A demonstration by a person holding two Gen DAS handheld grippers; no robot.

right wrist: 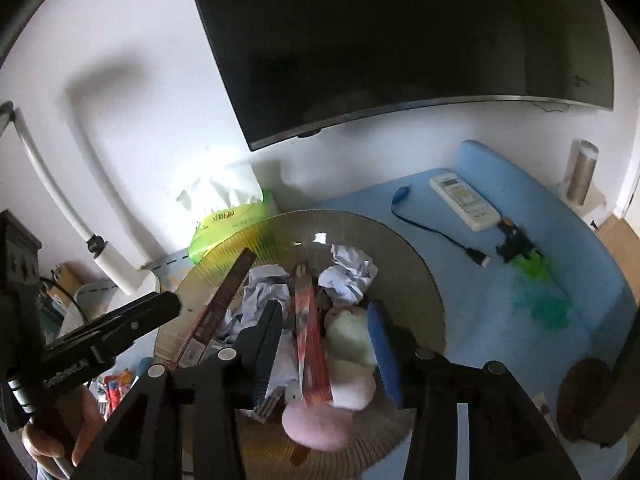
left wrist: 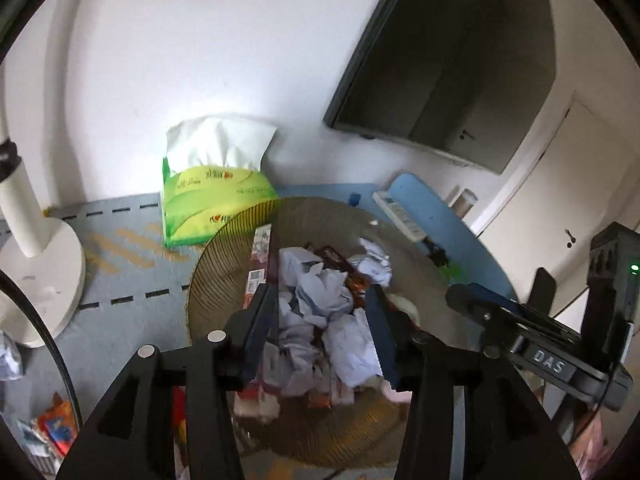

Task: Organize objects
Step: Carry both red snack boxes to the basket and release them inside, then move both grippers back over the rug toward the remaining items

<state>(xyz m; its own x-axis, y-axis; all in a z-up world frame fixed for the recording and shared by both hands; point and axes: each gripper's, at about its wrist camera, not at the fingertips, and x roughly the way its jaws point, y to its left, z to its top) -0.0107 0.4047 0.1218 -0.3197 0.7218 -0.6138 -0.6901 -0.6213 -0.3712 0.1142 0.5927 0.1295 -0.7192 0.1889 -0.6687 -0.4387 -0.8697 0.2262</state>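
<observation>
A ribbed round glass tray [left wrist: 224, 256] [right wrist: 404, 256] sits on a blue table and holds crumpled white paper [left wrist: 320, 296] [right wrist: 352, 272], snack wrappers and pale soft lumps [right wrist: 348, 340]. My left gripper [left wrist: 320, 316] hovers open just above the pile, its fingers on either side of the crumpled paper. My right gripper [right wrist: 326, 324] is open over the same tray, fingers [right wrist: 384, 344] on either side of a red wrapper [right wrist: 308, 336] and the soft lumps. Neither holds anything that I can see.
A green tissue pack [left wrist: 208, 200] [right wrist: 228, 220] stands behind the tray by the wall. A white remote [right wrist: 464, 200] [left wrist: 400, 212], a blue cable [right wrist: 432, 232] and a green toy [right wrist: 528, 256] lie to the right. A white lamp base [left wrist: 40, 280] stands left. A dark TV [right wrist: 400, 40] hangs above.
</observation>
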